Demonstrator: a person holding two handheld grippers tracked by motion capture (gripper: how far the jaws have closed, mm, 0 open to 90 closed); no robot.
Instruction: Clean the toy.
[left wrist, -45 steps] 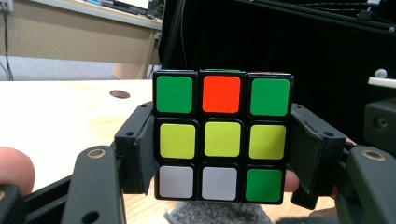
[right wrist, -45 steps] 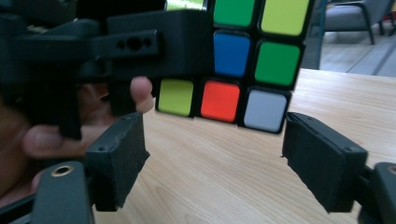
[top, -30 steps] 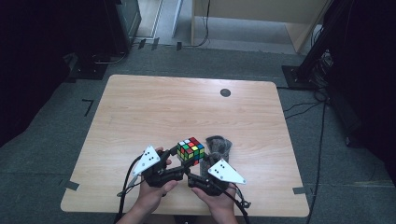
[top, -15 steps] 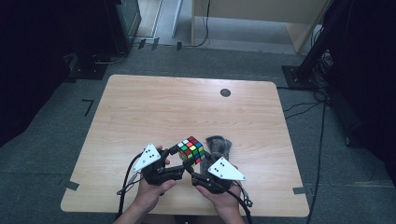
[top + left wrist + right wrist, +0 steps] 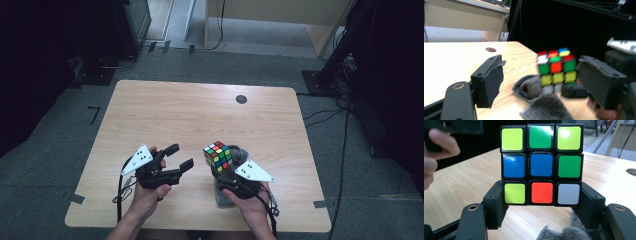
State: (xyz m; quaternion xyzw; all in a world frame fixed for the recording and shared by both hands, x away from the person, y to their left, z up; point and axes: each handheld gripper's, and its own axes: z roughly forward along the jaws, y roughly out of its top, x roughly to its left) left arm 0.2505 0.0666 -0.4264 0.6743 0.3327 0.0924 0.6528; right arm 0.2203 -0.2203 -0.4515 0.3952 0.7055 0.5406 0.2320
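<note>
Near the table's (image 5: pixel 165 107) front edge, the right gripper (image 5: pixel 223 172) clamps the cube's (image 5: pixel 217 154) bottom layer; left of it, the left gripper (image 5: pixel 180 156), jaws just opening, holds nothing.

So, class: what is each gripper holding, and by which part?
The right gripper clamps the puzzle cube by its bottom layer's two sides. The left gripper, just opened, holds nothing.

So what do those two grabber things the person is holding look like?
Each one is black. The left gripper and the right gripper each carry a pale grey three-cornered plate with small dark dots on top. Their two jaws are flat black blocks faced with dark, rough pads. A thin black cable trails from each. No sleeves show.
</note>
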